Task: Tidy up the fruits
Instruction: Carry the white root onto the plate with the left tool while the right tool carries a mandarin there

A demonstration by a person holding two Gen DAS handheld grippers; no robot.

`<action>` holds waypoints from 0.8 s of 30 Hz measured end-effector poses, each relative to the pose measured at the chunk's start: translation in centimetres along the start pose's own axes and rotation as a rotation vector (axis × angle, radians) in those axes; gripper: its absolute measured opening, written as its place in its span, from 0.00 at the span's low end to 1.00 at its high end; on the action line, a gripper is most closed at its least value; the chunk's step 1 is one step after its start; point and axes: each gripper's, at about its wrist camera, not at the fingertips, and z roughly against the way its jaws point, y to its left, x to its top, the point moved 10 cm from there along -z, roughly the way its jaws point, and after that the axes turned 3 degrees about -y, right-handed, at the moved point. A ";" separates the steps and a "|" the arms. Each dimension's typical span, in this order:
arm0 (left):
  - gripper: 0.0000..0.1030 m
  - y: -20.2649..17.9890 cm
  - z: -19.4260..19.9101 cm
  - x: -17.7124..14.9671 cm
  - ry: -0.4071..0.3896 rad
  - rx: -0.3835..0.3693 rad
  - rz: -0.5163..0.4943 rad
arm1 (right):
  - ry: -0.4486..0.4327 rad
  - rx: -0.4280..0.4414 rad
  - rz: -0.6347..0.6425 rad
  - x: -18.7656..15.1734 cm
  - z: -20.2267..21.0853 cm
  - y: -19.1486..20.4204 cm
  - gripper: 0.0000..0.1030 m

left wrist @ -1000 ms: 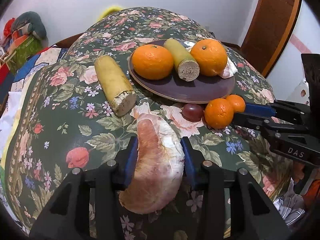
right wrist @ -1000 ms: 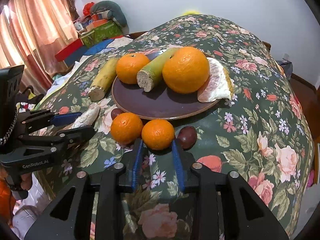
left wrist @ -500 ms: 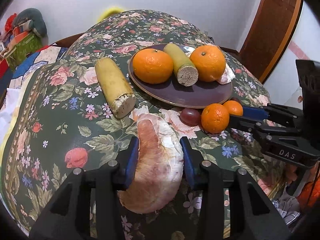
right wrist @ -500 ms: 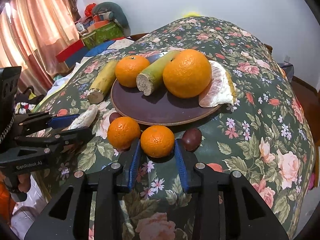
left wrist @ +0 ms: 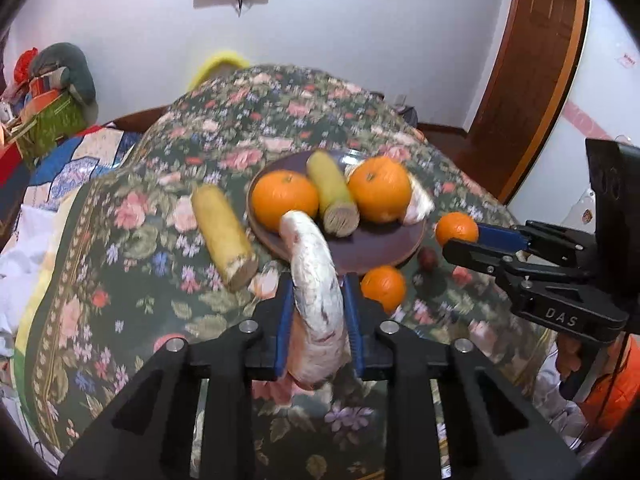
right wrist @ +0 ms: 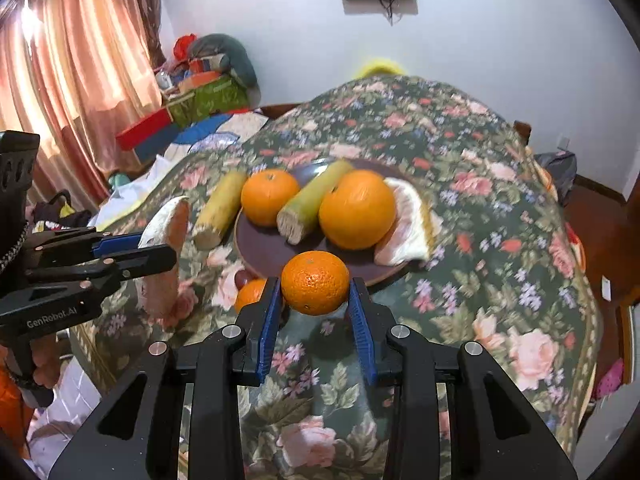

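The left gripper point(left wrist: 318, 312) is clamped on a pomelo wedge point(left wrist: 316, 296) — its blue pads press both sides of the pale, curved piece, which is lifted off the floral cloth point(left wrist: 132, 240) and juts up in front of the plate point(left wrist: 380, 244). Its jaws have just been closing tighter on the wedge. The right gripper point(right wrist: 314, 312) grips a small orange point(right wrist: 315, 282) between its pads, held clear of the cloth, its shadow lying below.

On the dark plate sit two oranges point(right wrist: 357, 209), a greenish cane piece point(right wrist: 310, 204) lying between them, and a second pomelo wedge point(right wrist: 408, 224) at the right rim. A yellow cane piece point(left wrist: 224, 236) lies on the cloth just left of the plate. Near the plate's front edge rest another small orange point(left wrist: 383, 286) and a dark red fruit point(left wrist: 427, 258) — apart from each other.

In the right wrist view the left gripper shows at the left edge with its wedge held tilted upright.
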 end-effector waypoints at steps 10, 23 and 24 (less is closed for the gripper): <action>0.21 -0.2 -0.1 2.9 -0.054 0.003 0.004 | -0.013 -0.025 -0.017 0.6 -0.1 -1.5 0.30; 0.21 -0.1 -2.8 5.9 -0.069 -0.004 0.024 | 0.047 0.014 -0.029 -0.1 -3.4 -1.4 0.30; 0.21 0.0 -3.2 6.0 -0.066 -0.004 0.028 | 0.052 0.017 -0.026 -0.2 -3.7 -1.2 0.30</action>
